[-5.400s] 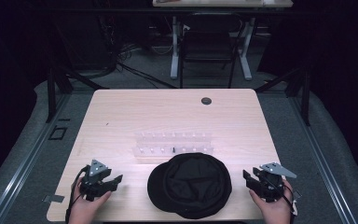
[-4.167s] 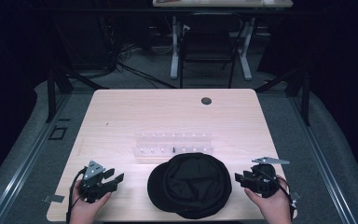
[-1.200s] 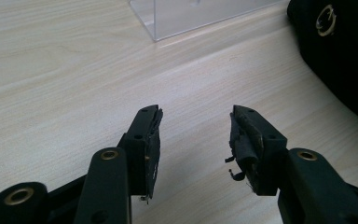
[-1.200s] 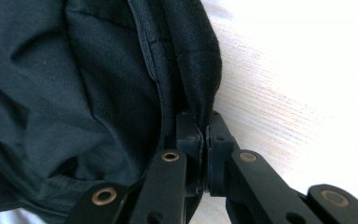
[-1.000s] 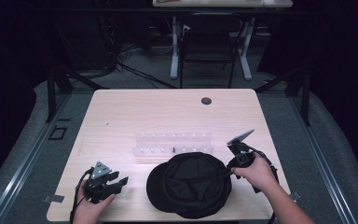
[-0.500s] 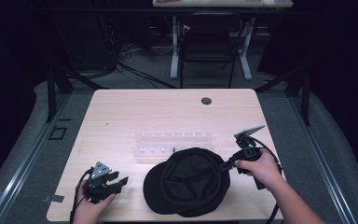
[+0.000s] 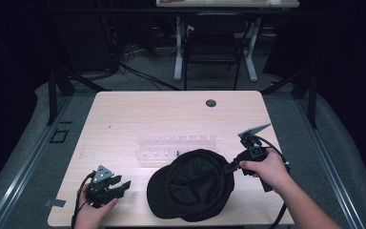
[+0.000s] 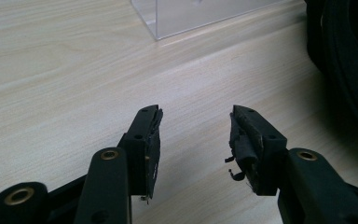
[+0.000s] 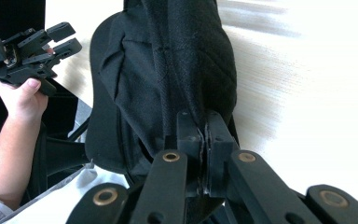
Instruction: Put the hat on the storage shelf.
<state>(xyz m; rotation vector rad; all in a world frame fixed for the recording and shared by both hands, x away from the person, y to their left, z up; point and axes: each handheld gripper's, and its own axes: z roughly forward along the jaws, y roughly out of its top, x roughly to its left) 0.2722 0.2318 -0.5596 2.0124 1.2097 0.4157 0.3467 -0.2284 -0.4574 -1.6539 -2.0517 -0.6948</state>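
Observation:
A black cap (image 7: pixel 190 188) lies upside down near the table's front edge, its right rim lifted. My right gripper (image 7: pixel 228 167) is shut on that rim; in the right gripper view the jaws pinch the cap's black fabric (image 9: pixel 186 70) and the gripper (image 9: pixel 204 133) holds it tight. My left gripper (image 7: pixel 123 183) rests at the front left of the table, open, with nothing between its fingers. The left gripper view has the gripper (image 8: pixel 193 135) over bare wood, the cap's edge (image 8: pixel 345 70) off to the right.
A clear plastic rack (image 7: pixel 176 145) stands just behind the cap, its corner (image 8: pixel 191 16) ahead of the left gripper. A small dark round cover (image 7: pixel 211 103) sits in the table (image 7: pixel 138 114) near the back edge. A chair stands beyond the table.
My right gripper has risen and drawn to the right with the cap's rim in it, tilting the cap up on that side. The left gripper has stayed put.

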